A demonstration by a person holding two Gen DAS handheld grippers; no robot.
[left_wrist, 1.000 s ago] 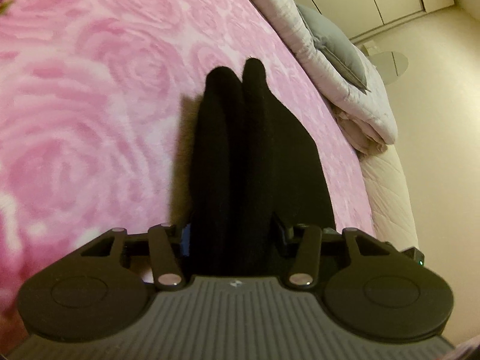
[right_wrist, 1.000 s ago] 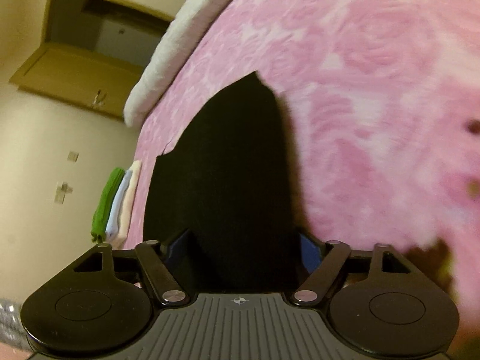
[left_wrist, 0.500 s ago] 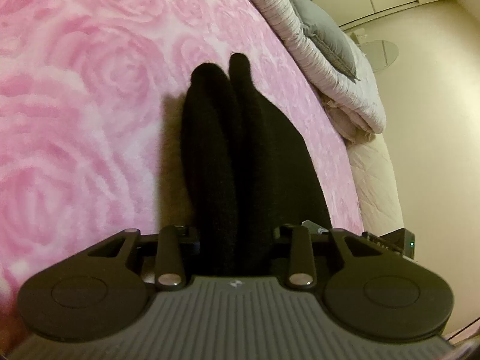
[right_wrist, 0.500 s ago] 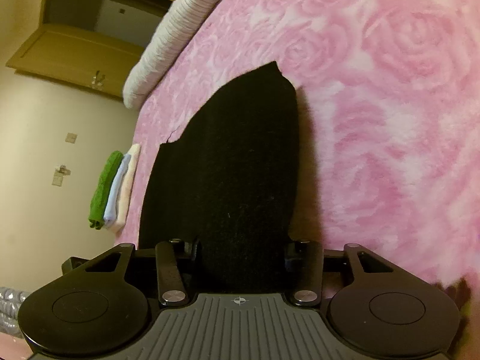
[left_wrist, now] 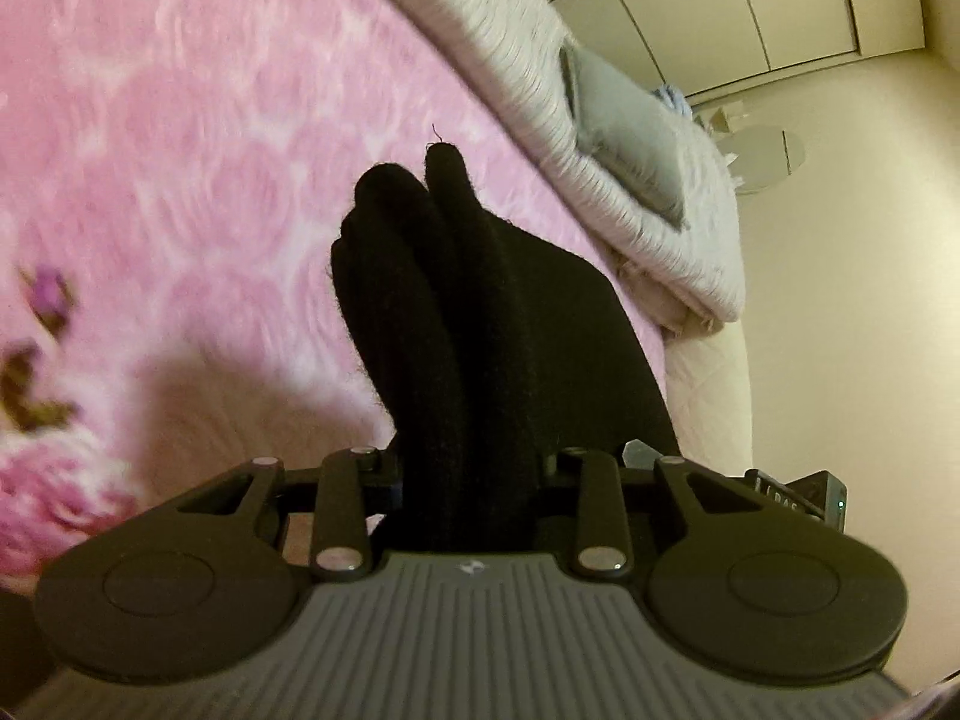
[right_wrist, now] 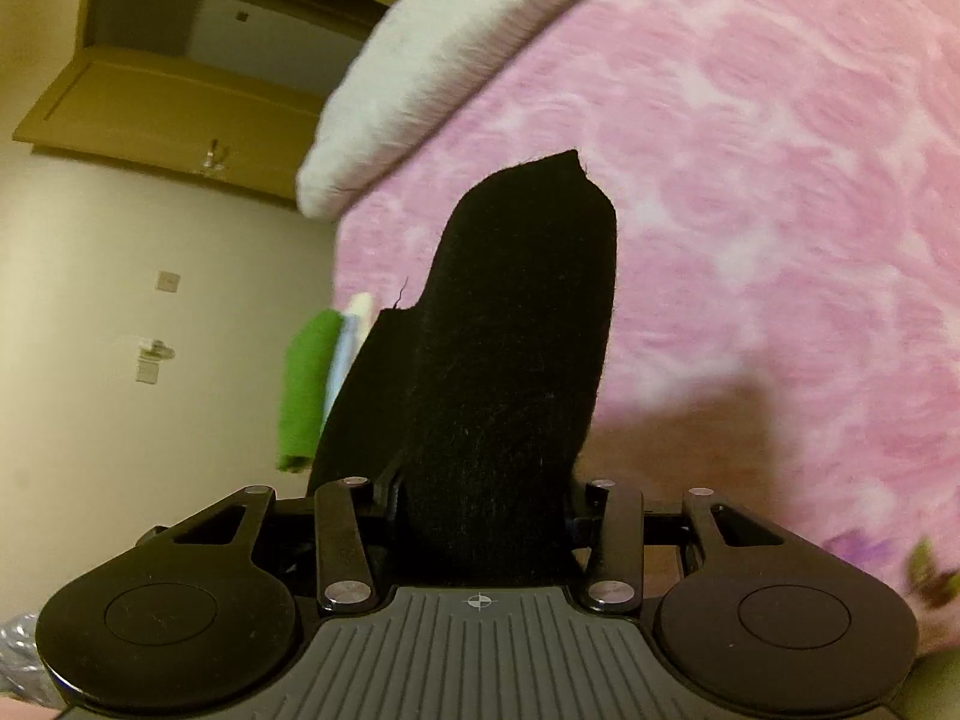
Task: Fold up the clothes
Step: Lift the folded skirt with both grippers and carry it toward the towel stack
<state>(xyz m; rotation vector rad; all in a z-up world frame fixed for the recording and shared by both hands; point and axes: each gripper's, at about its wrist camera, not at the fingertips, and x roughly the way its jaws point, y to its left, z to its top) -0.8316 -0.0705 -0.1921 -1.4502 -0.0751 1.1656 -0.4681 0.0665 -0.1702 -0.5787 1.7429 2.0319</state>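
Note:
A black knit garment [left_wrist: 480, 300] hangs from both grippers over a pink rose-patterned blanket [left_wrist: 180, 120]. My left gripper [left_wrist: 474, 474] is shut on one bunched, rolled end of it, and the cloth hides the pads. My right gripper [right_wrist: 486, 498] has the other end of the black garment [right_wrist: 516, 312] pinched between its jaws, which are still closing a little. From each grip the fabric runs forward and down to the pink blanket [right_wrist: 750, 180], where its far end rests. Both grippers are lifted above the bed.
A white quilt [left_wrist: 540, 90] with a grey pillow [left_wrist: 630, 144] lies along the far edge of the bed. A folded stack of green, blue and cream cloths [right_wrist: 303, 384] sits at the bed's edge, left of the garment. Beyond are the beige floor, cupboards and a wooden door.
Both grippers closed on the black garment where it lay flat, then rose fast. Its near edge has come up off the blanket and now hangs from the jaws.

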